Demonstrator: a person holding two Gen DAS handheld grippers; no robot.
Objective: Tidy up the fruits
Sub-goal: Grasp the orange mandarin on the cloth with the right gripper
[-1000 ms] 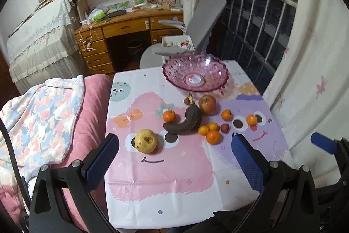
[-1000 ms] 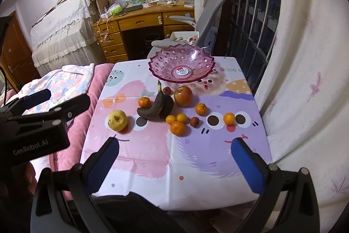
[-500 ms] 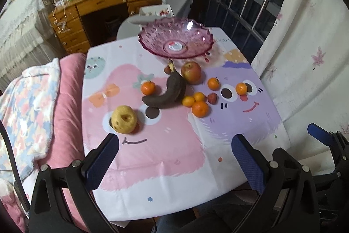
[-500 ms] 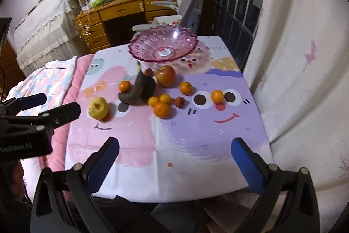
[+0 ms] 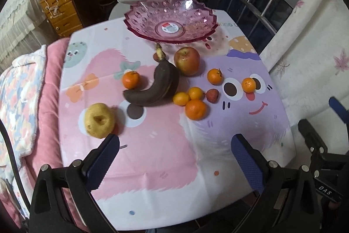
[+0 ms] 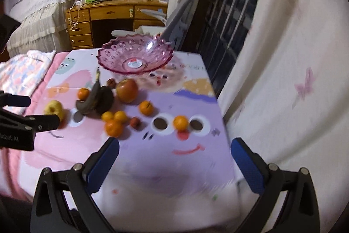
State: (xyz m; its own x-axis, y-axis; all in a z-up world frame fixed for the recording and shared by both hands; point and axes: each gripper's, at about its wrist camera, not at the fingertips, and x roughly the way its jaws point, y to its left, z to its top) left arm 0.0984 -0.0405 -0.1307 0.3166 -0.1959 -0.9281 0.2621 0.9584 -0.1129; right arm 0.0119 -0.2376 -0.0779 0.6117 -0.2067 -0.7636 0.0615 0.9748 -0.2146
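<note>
On the cartoon-print tablecloth (image 5: 152, 156), every fruit is loose and the pink glass bowl (image 5: 139, 16) at the far end holds nothing yet. Centre stage, the blackened banana (image 5: 157, 88) curves beside a red apple (image 5: 187, 61); mandarins scatter around, three bunched together (image 5: 193, 100) with a lychee (image 5: 212, 95) just beside them, one out alone (image 5: 248, 85) on the purple face. Nearest, a yellow pear-like fruit (image 5: 99, 116) sits just ahead of one left fingertip (image 5: 104, 158).

Handling call: that banana looks overripe and soft, so take it mid-body with a gentle squeeze. The apple is firm, smooth and likely to roll; grip across its widest part. Mandarins should give a little and seat easily. The bowl looks fragile, so lower fruit in rather than dropping it.

Left gripper (image 5: 174, 158): jaws spread wide, holding nothing, touching nothing. Right gripper (image 6: 174, 158): same story, fully apart and empty, hovering over the near edge, its view blurred.
</note>
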